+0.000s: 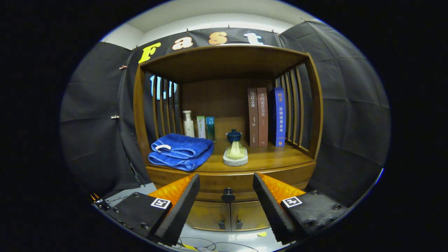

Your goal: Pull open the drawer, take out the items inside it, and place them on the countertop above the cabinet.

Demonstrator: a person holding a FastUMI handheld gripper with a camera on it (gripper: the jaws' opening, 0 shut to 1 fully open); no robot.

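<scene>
Gripper (pixel 226 190) released, fingers spread either side of closed drawer's knob (pixel 228 195) ahead

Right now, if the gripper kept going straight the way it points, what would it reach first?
Probably the drawer knob: it sits centred beyond the open gripper, on the closed drawer front. Nothing stands in between, though how far off the knob is cannot be judged.

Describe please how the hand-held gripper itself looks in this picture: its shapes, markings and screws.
The gripper has two wedge-shaped fingers with finely ribbed inner faces. Each finger sits on a flat block-like dark mount held by small round screws. On each mount there is a small square black-and-white marker tag. Thin cables lie on the floor below.
</scene>
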